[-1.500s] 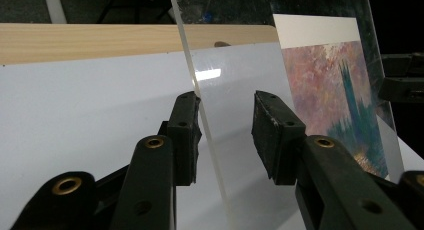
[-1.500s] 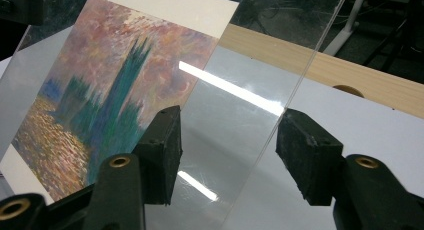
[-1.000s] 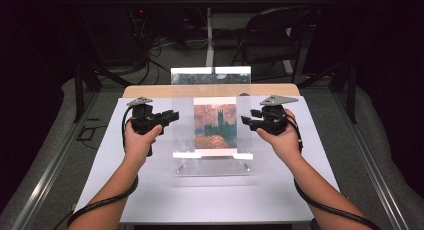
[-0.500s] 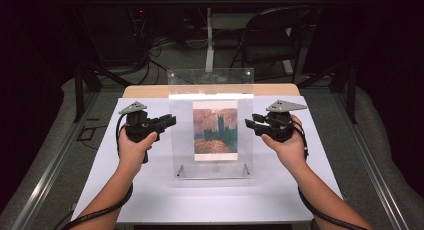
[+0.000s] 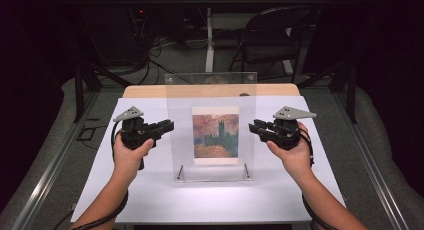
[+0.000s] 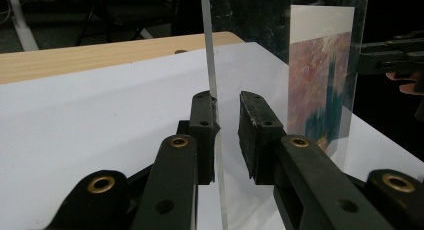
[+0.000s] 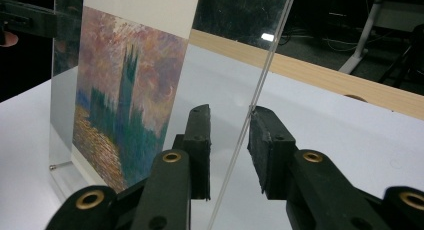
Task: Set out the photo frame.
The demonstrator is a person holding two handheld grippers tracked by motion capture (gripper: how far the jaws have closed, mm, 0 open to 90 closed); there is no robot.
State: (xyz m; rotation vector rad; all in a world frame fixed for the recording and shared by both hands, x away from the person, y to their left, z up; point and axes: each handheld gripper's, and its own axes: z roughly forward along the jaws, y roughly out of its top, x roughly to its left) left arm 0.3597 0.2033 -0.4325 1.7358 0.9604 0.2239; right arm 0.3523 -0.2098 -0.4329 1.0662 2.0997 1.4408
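High view: a clear acrylic frame (image 5: 210, 125) stands upright mid-table on the white sheet (image 5: 150, 200), holding a painted print (image 5: 215, 135), with the left gripper (image 5: 167, 126) and right gripper (image 5: 254, 128) at its side edges.

Left gripper view: its narrowing jaws straddle the pane's edge, one pad touching.

Right gripper view: its closing jaws likewise flank the thin edge, a gap remaining.

— What colours are on the print (image 5: 215, 135)?
— Pink and orange sky, dark teal towers, rusty orange water, a white border.
— And the frame (image 5: 210, 90)?
— Clear acrylic.
— The desk (image 5: 150, 190)?
— White sheet over pale wood.
— Claws?
— Black, both left claw (image 5: 169, 125) and right claw (image 5: 253, 127), with brass-coloured rivets.
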